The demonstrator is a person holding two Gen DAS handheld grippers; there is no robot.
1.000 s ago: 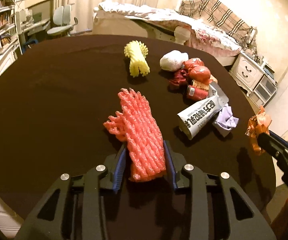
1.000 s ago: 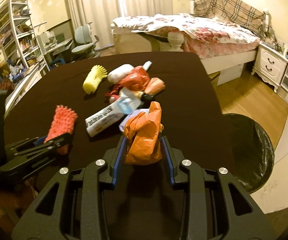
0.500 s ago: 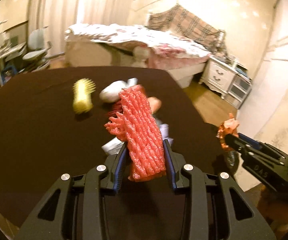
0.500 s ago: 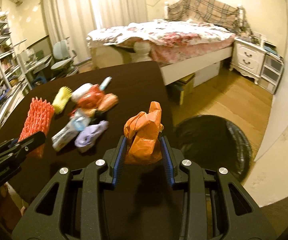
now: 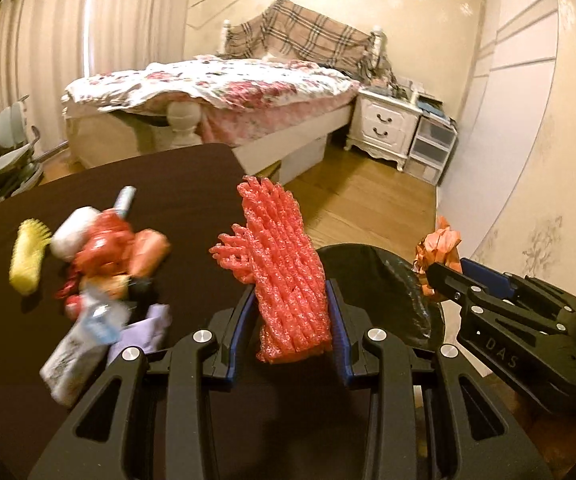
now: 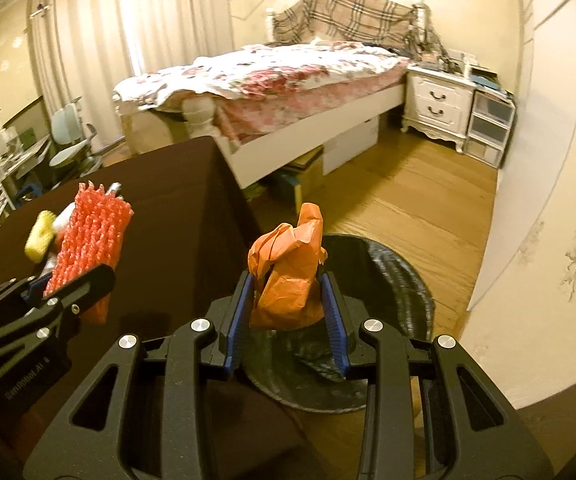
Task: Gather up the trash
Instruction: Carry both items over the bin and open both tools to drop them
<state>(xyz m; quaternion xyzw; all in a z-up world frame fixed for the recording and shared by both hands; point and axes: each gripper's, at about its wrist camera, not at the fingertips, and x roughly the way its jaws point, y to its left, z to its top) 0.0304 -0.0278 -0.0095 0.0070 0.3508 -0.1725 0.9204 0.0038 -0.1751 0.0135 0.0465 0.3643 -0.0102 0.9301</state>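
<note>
Red foam net, upright, clamped between the blue pads of the left gripper, base just below the pad line, top fanning above the worktop edge. Crumpled orange wrapper, likewise pinched in the right gripper, poised over the near rim of the black-lined bin. Two held pieces in all, one per gripper; both grippers narrowed onto soft trash, not fully closed.

Left of the left gripper, on the dark worktop, a loose heap of remaining trash: one white printed pack, one lilac scrap, one blurred blue-and-clear wrapper, a red crinkled cluster too tangled to count, one white lump, one yellow foam net, one small tube.

Worktop's right edge just beside the bin; bin on the wooden floor, directly below and ahead of both grippers, mouth open. Beyond, bare floor up to one bed and one white nightstand; wall close on the right.
</note>
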